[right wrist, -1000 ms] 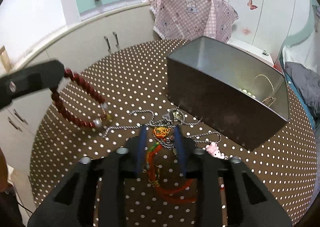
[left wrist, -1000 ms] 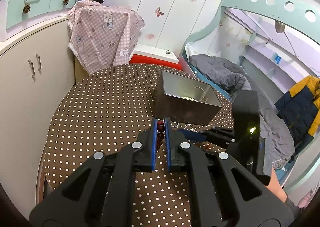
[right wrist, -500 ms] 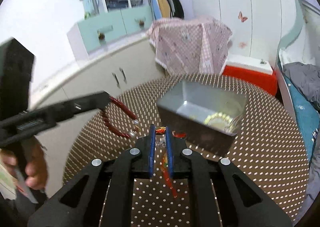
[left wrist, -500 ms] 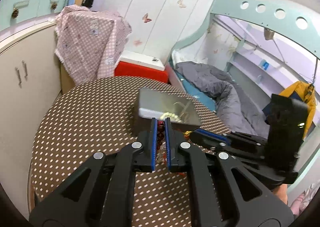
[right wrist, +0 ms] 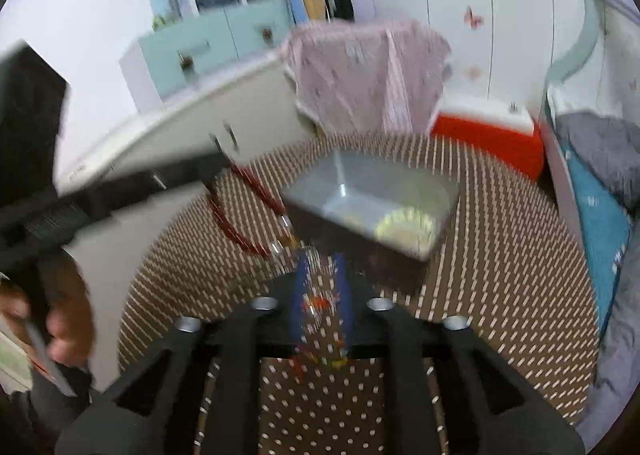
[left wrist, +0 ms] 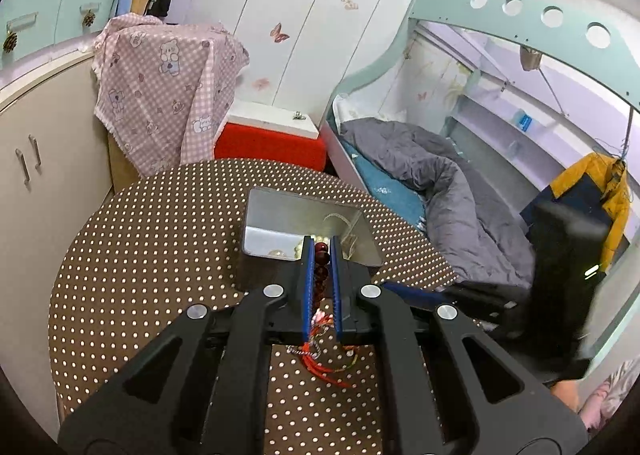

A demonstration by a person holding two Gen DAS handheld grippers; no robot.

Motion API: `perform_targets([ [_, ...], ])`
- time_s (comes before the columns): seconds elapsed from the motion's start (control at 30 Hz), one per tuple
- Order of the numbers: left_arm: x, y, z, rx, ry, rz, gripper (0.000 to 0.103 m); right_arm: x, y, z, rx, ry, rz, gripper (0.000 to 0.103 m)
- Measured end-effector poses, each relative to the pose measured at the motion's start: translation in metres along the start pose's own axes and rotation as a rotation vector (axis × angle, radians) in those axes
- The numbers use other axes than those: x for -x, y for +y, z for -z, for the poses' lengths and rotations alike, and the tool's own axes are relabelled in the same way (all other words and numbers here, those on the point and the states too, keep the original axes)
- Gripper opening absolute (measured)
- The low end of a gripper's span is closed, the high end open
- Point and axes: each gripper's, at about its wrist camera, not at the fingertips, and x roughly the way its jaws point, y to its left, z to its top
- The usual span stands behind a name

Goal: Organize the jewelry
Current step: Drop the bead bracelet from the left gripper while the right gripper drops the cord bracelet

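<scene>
My left gripper (left wrist: 321, 245) is shut on a dark red bead bracelet (left wrist: 320, 267), held above the near wall of the open metal box (left wrist: 280, 211). The bracelet hangs from it in the right wrist view (right wrist: 240, 211), left of the box (right wrist: 360, 183). A pearl strand (right wrist: 404, 225) and a thin chain (left wrist: 344, 221) lie in the box. My right gripper (right wrist: 320, 259) is shut on a red-orange cord with charms (right wrist: 316, 303), lifted over the table; this view is blurred. The cord also shows in the left wrist view (left wrist: 320, 359).
The round table (left wrist: 140, 239) has a brown polka-dot cloth. A cream cabinet (left wrist: 36, 175) stands at left, a pink checked cloth (left wrist: 168, 83) and a red box (left wrist: 268, 143) behind, a bed (left wrist: 420, 175) at right.
Both grippers have risen from the table. The right gripper closed on the red-orange cord and lifted it. The left gripper carried the bead bracelet up toward the box.
</scene>
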Motion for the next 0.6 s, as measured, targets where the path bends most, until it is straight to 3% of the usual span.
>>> perform_targets([
  [0.1, -0.003, 0.002, 0.004, -0.001, 0.017, -0.009, 0.008, -0.026, -0.005, 0.021, 0.015, 0.086, 0.081, 0.028],
  [0.23, -0.007, 0.004, 0.007, -0.001, 0.033, -0.013, 0.008, -0.043, -0.006, 0.039, 0.02, 0.145, 0.095, 0.037],
  [0.3, -0.009, 0.004, 0.007, 0.001, 0.037, -0.011, 0.008, -0.053, -0.004, 0.046, 0.046, 0.167, 0.112, 0.035],
  [0.33, -0.009, 0.003, 0.007, 0.001, 0.038, -0.01, 0.008, -0.054, -0.003, 0.048, 0.066, 0.156, 0.13, 0.018],
  [0.37, -0.009, 0.003, 0.007, -0.001, 0.039, -0.007, 0.008, -0.053, -0.002, 0.049, 0.087, 0.144, 0.16, 0.018],
  [0.43, -0.009, 0.001, 0.005, -0.006, 0.037, -0.004, 0.008, -0.049, -0.004, 0.049, 0.065, 0.136, 0.133, 0.017],
  [0.6, -0.009, 0.0, -0.004, 0.0, 0.015, 0.014, 0.008, -0.007, -0.002, 0.031, 0.055, 0.002, 0.123, 0.017],
])
